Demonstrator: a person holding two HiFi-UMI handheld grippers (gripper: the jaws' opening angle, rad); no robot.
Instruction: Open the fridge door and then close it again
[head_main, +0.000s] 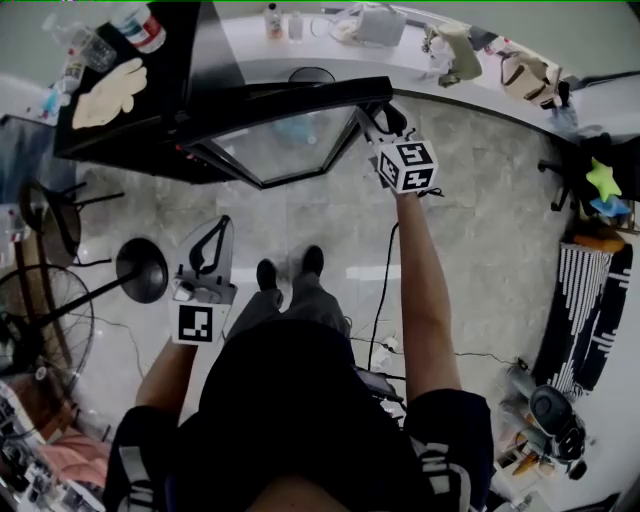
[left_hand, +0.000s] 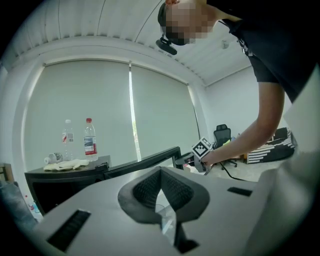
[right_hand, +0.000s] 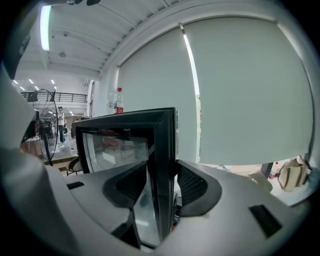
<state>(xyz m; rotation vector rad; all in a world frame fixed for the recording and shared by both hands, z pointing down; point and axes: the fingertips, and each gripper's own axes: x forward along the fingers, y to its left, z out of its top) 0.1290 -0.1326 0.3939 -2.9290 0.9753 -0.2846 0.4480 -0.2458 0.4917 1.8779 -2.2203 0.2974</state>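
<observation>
1. The left gripper (head_main: 221, 226) is held low on the left, well apart from the fridge. Its fingers are pressed together, and nothing is held in them.
2. The fridge (head_main: 150, 120) is seen at the top left. Bottles (head_main: 140, 25) and a glove (head_main: 108, 95) are laid on its top.
3. The fridge door (head_main: 290, 140) is swung out wide to the right, so the opening part looks done.
4. The door's free edge is pinched by the right gripper (head_main: 378, 118). One finger is set on each side of the edge. The edge runs up and down between them.
5. The fridge lies to the left of these fingers. So it is judged that the door must be swung back that way to be shut. The right hand is much nearer, so the job is best done by it.
</observation>
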